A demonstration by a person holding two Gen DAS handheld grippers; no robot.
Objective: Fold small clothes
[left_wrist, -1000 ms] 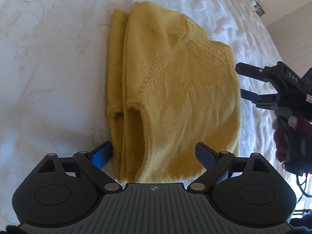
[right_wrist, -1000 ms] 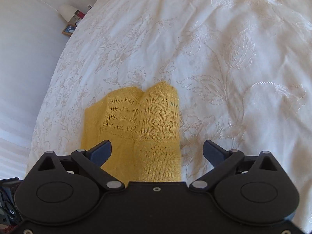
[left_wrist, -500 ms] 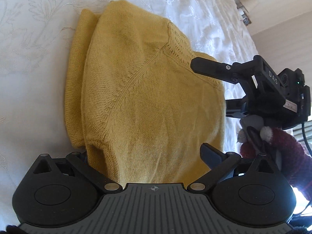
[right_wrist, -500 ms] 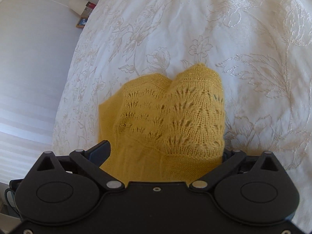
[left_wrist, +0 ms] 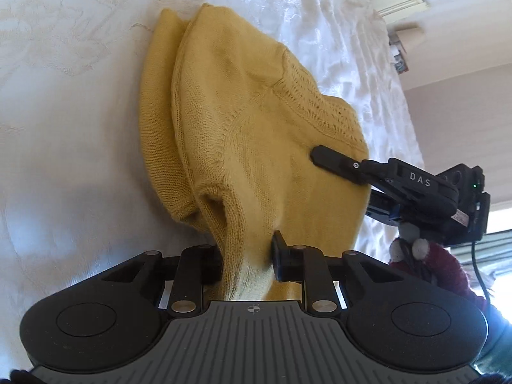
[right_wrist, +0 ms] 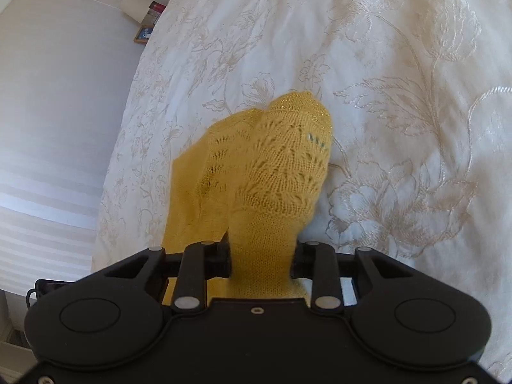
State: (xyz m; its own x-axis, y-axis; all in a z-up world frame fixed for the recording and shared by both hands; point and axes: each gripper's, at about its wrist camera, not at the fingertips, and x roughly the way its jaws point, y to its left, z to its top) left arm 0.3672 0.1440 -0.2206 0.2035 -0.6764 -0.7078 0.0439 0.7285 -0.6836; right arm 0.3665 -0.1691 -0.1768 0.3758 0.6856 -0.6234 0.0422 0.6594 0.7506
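A small yellow knitted sweater (left_wrist: 256,134) lies partly folded on the white bedspread (left_wrist: 64,128). My left gripper (left_wrist: 246,256) is shut on the sweater's near hem, bunching the fabric between its fingers. My right gripper (right_wrist: 260,257) is shut on the sweater (right_wrist: 272,172) near its lace-patterned yoke. The right gripper also shows in the left wrist view (left_wrist: 339,179), coming in from the right with its upper finger lying over the cloth; its lower finger is hidden under the sweater.
The embroidered white bedspread (right_wrist: 400,112) spreads all around the sweater. A white wall (right_wrist: 57,112) and a bedside shelf with small items (right_wrist: 150,19) lie past the bed's edge. A hand in a dark red glove (left_wrist: 432,262) holds the right gripper.
Both grippers have moved in over the sweater's edges and closed on the fabric. The cloth now bunches up between the fingers and lifts slightly.
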